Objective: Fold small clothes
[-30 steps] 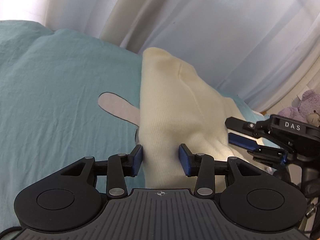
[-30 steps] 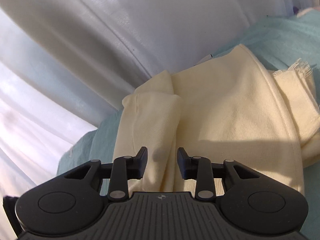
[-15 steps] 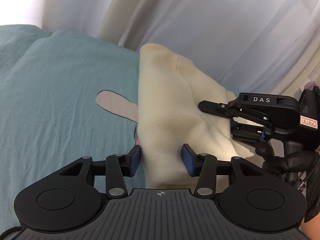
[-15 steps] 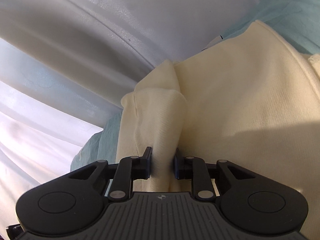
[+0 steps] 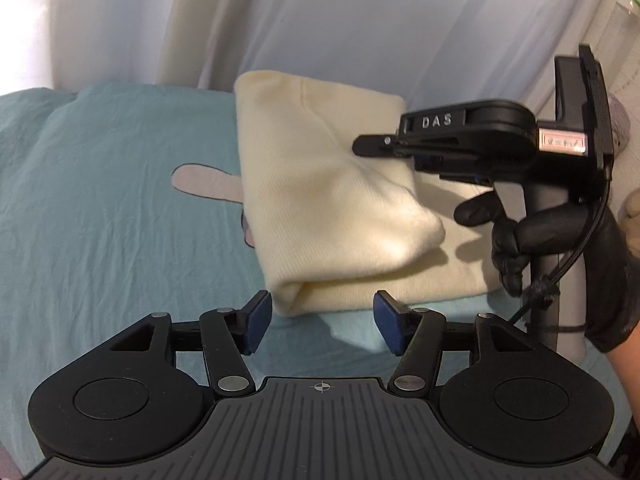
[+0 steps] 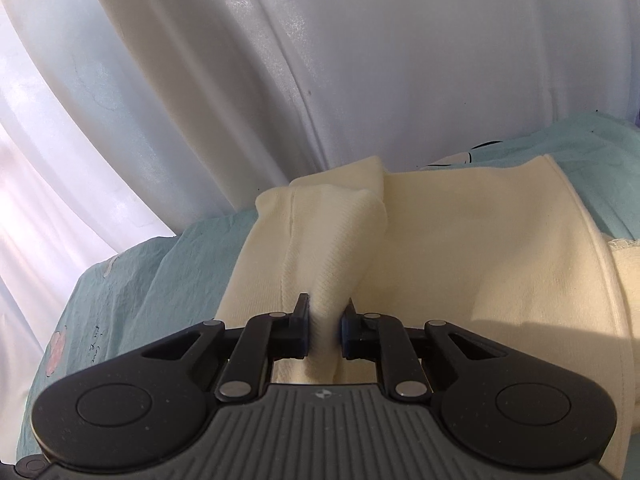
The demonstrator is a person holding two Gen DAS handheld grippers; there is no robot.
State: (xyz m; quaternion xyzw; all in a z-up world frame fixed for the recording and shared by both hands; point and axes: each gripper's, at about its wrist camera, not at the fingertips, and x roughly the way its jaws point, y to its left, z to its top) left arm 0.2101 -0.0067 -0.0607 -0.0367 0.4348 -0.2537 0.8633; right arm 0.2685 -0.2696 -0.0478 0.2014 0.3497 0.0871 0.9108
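Garment (image 5: 328,208): cream knit, folded over on itself, lying on a teal sheet (image 5: 112,208) at centre of the left wrist view, its rounded fold edge toward the lower centre. Left tool (image 5: 322,316) sits just short of that fold edge; blue pads (image 5: 256,316) stand apart, jaws opening, nothing between them but sheet, and no pad touches the cloth. Grey oval print (image 5: 204,182) on the sheet shows centre left, partly covered by the garment's left edge. Right tool (image 5: 376,146) enters from the right of the same view, black body marked DAS, tips down on the upper layer of the garment at centre right; held by a hand (image 5: 560,240) in a black glove at right edge. White curtain (image 5: 360,20) fills the top of the frame behind the bed. In the right wrist view the right tool (image 6: 324,326) is at lower centre with jaws closing and a raised pinch of the garment (image 6: 460,248) caught between the pads (image 6: 306,328); cloth rises in a ridge from the pads toward frame centre. Rest of the garment spreads flat to the right, seam running down the right side. Teal sheet (image 6: 132,280) visible lower left and upper right; curtain (image 6: 280,60) across the upper half. Frayed cream edge (image 6: 624,244) shows at far right, its nature cannot be told.
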